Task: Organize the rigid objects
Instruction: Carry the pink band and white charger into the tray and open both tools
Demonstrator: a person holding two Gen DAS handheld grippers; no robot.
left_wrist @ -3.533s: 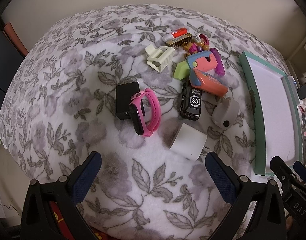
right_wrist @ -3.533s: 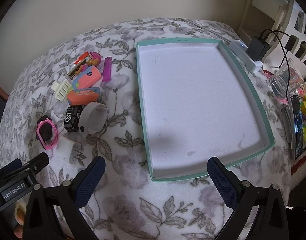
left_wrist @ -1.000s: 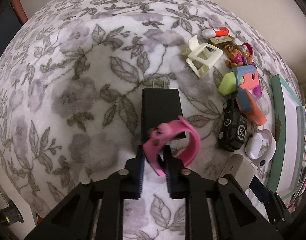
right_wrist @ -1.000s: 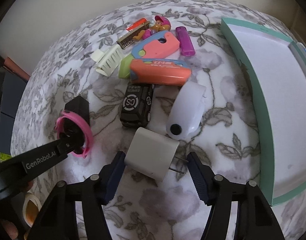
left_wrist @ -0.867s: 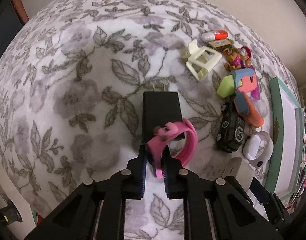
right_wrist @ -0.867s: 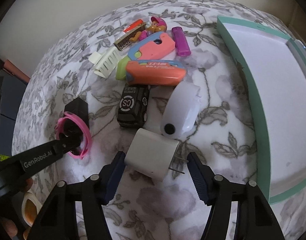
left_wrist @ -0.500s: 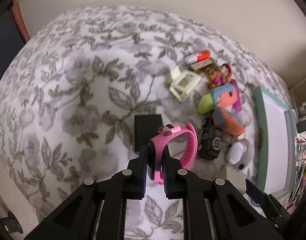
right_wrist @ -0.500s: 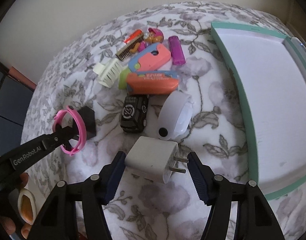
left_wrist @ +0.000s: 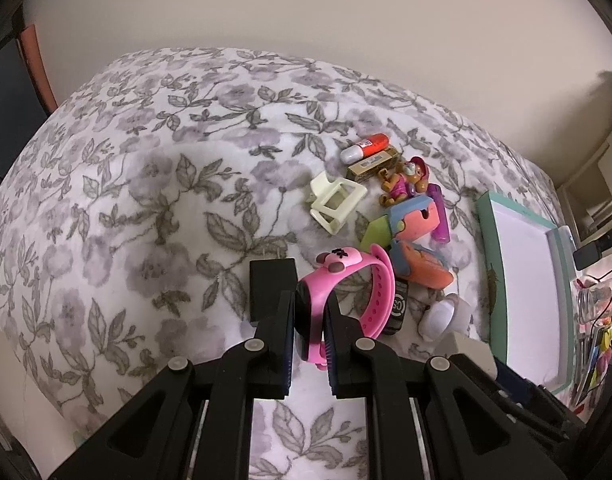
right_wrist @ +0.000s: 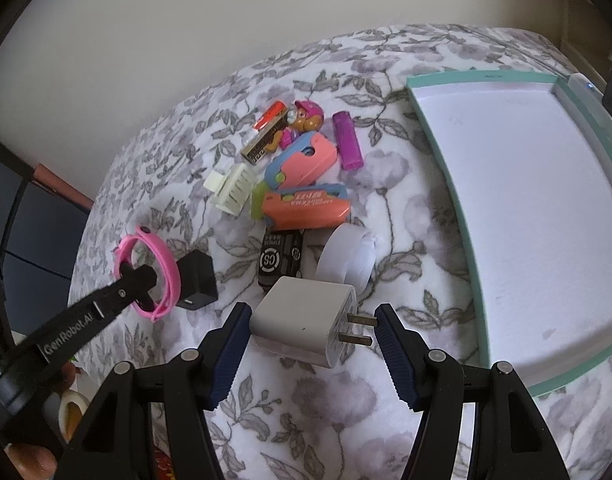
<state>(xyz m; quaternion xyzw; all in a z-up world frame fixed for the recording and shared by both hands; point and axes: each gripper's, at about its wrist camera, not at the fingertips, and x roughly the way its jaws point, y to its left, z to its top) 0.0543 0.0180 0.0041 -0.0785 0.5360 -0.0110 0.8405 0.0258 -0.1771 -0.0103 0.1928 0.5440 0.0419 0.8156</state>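
My left gripper [left_wrist: 309, 322] is shut on a pink watch [left_wrist: 346, 288] and holds it above the floral cloth; the watch also shows in the right wrist view [right_wrist: 154, 272], raised beside a black charger [right_wrist: 197, 280]. My right gripper [right_wrist: 312, 334] is shut on a white charger [right_wrist: 302, 330], lifted off the cloth, prongs pointing right. A white tray with a teal rim [right_wrist: 442, 152] lies to the right, nothing in it.
A pile sits mid-cloth: black toy car [right_wrist: 280, 258], white round case [right_wrist: 346, 260], orange-blue cases [right_wrist: 306, 204], cream hair clip [right_wrist: 232, 188], purple lighter [right_wrist: 348, 140], toy figure [right_wrist: 306, 118]. A power strip and clutter lie past the tray's far right.
My left gripper has lifted the pink watch off the black charger and higher above the cloth. My right gripper has closed on the white charger and raised it.
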